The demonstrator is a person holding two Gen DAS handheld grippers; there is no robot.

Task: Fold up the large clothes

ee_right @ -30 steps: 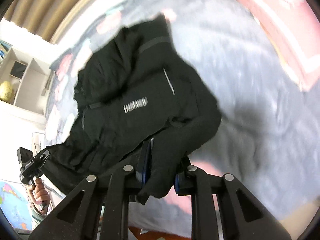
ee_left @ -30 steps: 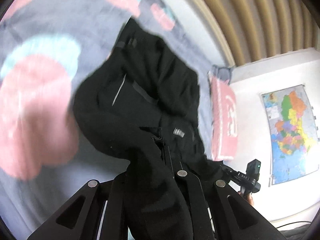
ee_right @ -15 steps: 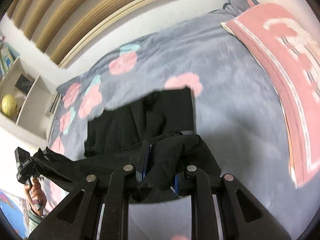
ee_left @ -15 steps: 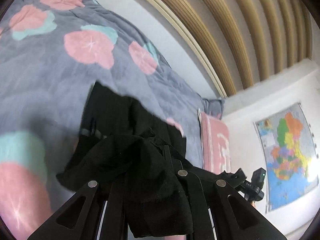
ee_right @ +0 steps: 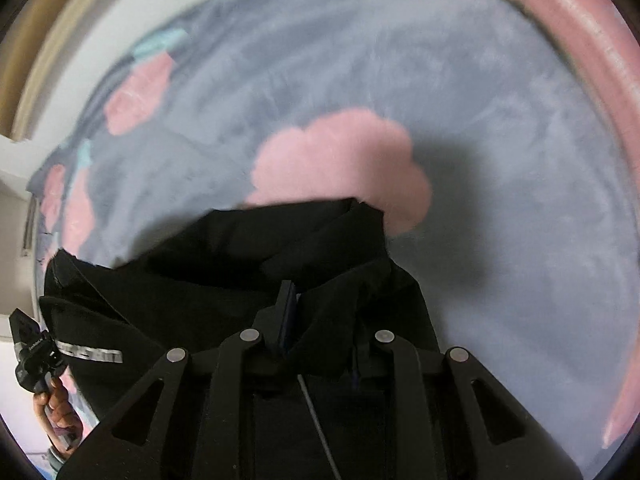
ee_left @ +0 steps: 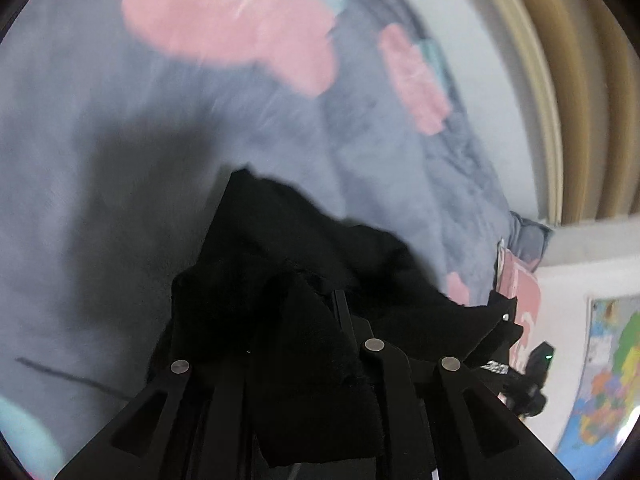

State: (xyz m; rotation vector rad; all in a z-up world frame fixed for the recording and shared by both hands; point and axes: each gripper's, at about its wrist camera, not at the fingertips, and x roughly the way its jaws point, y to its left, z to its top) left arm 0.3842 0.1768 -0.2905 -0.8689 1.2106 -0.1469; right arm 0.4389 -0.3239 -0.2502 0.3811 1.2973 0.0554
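The black garment (ee_right: 248, 264) hung bunched between both grippers above the grey flowered bed cover (ee_right: 500, 200). The right gripper (ee_right: 320, 320) was clamped narrowly on a fold of it. The left gripper (ee_left: 296, 320) had cloth between its jaws, which were opening.

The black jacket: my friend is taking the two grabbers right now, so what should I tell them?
Left gripper: its jaws are opening, with a bunched edge of the black jacket between them.
Right gripper: shut on another edge of the jacket.
The jacket hangs stretched between both grippers, low over the grey blanket with pink flowers. A pink pillow lies at the bed's edge.
Done: the jacket is picked up by two edges and carried over the bed.
Left: probably lay it flat on the blanket, smooth it, then make the folds. No fold can be seen finished yet.
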